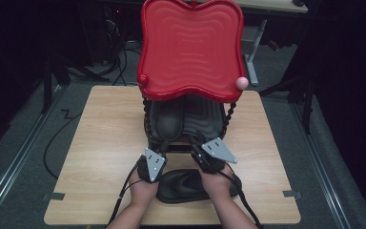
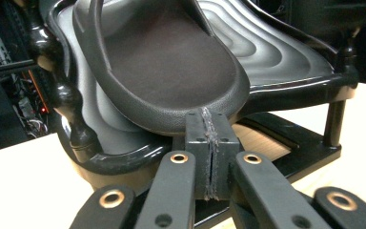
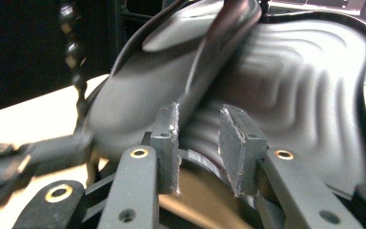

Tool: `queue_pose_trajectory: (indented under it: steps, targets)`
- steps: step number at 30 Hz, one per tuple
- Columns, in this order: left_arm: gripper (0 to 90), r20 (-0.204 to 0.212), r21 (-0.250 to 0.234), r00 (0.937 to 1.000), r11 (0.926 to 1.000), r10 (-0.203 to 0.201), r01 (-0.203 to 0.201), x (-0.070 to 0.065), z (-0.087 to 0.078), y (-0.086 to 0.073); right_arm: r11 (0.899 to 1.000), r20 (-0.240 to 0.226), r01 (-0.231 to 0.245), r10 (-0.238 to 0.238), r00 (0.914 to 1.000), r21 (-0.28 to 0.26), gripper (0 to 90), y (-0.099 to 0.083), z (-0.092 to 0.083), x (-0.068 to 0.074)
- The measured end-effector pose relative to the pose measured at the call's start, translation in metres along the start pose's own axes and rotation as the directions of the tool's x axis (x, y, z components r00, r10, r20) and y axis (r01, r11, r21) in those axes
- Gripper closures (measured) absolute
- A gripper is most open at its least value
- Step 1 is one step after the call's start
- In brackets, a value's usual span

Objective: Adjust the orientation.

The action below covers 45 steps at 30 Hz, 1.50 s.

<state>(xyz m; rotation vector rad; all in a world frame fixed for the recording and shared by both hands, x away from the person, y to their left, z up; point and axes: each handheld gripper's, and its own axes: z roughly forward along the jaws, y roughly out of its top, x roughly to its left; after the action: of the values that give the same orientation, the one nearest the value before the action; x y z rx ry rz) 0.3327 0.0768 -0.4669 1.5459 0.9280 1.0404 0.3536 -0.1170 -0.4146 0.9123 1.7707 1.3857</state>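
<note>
A: Where's the black shoe (image 2: 171, 71)?
B: On the lower black tray (image 2: 276, 57) of the two-tier stand, left half, heel toward the worktop's near edge. Heel rim overhangs the tray's front lip.
A: Left gripper (image 2: 211, 157)?
B: Fingers (image 2: 198, 143) pressed together, nothing between them. Tips sit right at the shoe's heel edge; can't tell if they touch it.
A: Right gripper (image 3: 199, 143)?
B: Fingers (image 3: 167, 138) apart, with a clear gap. They point at the tray's front rim, with the shoe's edge just beyond. Pads press on nothing. View is motion-blurred.
A: Second shoe (image 1: 190, 185)?
B: Flat on the worktop (image 1: 105, 143) near the front edge, centre, between the two hands and touching neither gripper, as far as the high view shows.
A: Rest of the stand?
B: Red upper tray (image 1: 190, 47) sits above the black one on beaded black posts (image 1: 229, 114), covering the far middle of the worktop. Pink knob (image 1: 241, 82) at its right front corner, red knob (image 1: 143, 79) at the left.
</note>
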Motion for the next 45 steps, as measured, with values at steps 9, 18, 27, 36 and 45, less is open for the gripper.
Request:
queue_pose_trajectory:
  steps: [9, 18, 27, 36, 45]
  targets:
    - [89.2, -0.03, 0.009, 0.9995, 0.9999, 0.012, -0.012, -0.001, 0.009, 0.003, 1.0, 0.029, 0.024, -0.024, 0.9993, 0.013, 67.1, -0.04, -0.076, -0.019]
    - [89.3, -0.048, 0.022, 0.9988, 0.9997, -0.013, 0.014, 0.003, 0.022, 0.006, 0.996, 0.057, 0.016, -0.021, 0.9981, 0.092, 67.0, -0.074, -0.102, -0.039]
    - [89.3, -0.044, 0.023, 0.9985, 0.9991, -0.033, 0.034, 0.003, 0.036, 0.023, 0.995, 0.024, 0.033, -0.035, 0.9991, 0.095, 66.7, -0.075, -0.099, -0.028]
    - [79.1, -0.022, 0.008, 0.9977, 0.9979, -0.064, 0.064, 0.008, 0.025, 0.024, 0.994, 0.029, 0.019, -0.023, 0.9993, 0.111, 63.4, -0.078, -0.102, -0.035]
    - [63.7, -0.016, 0.03, 0.999, 0.9986, -0.043, 0.043, 0.02, -0.039, 0.005, 0.983, 0.009, 0.008, -0.01, 0.9999, 0.183, 59.5, -0.096, -0.115, -0.046]
